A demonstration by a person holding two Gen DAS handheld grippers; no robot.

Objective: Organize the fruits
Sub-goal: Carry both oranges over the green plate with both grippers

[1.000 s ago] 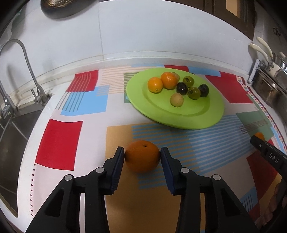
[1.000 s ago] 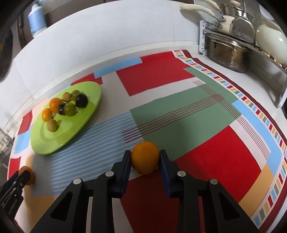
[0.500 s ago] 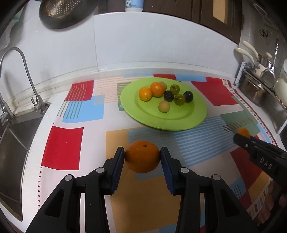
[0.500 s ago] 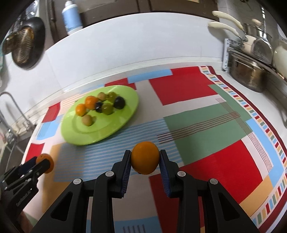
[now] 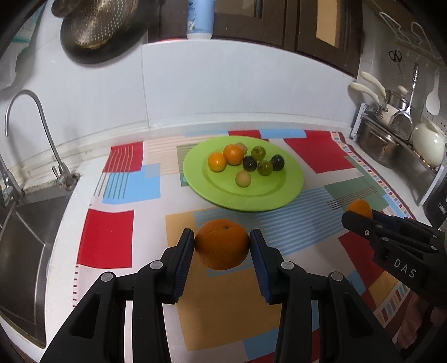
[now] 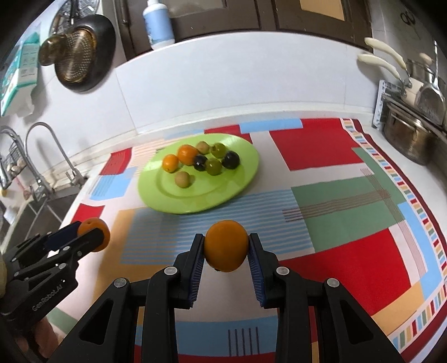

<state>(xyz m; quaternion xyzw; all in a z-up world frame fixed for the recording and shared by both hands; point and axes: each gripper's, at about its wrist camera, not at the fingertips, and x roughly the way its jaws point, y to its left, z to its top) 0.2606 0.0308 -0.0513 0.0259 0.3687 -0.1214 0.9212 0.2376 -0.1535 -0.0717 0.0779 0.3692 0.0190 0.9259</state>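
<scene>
My left gripper [image 5: 222, 245] is shut on a large orange [image 5: 222, 243] and holds it above the patterned mat, in front of the green plate [image 5: 290, 184]. My right gripper [image 6: 225, 248] is shut on a smaller yellow-orange fruit [image 6: 225, 245], also raised above the mat. The plate [image 6: 243, 178] holds two small oranges, two dark plums, two green fruits and pale round ones. Each gripper shows in the other's view: the right gripper [image 5: 360, 216] with its fruit at the right, the left gripper [image 6: 89, 231] with its orange at the left.
A sink [image 5: 16, 245] with a curved tap [image 5: 16, 111] lies at the left. Pots and utensils on a rack [image 5: 391, 139] stand at the right. A colander [image 5: 95, 25] hangs on the white backsplash, a bottle [image 5: 199, 19] above it.
Both grippers have lifted their fruits off the mat and risen, pulling back from the plate, so the counter looks smaller and farther. Both stay shut on their fruits.
</scene>
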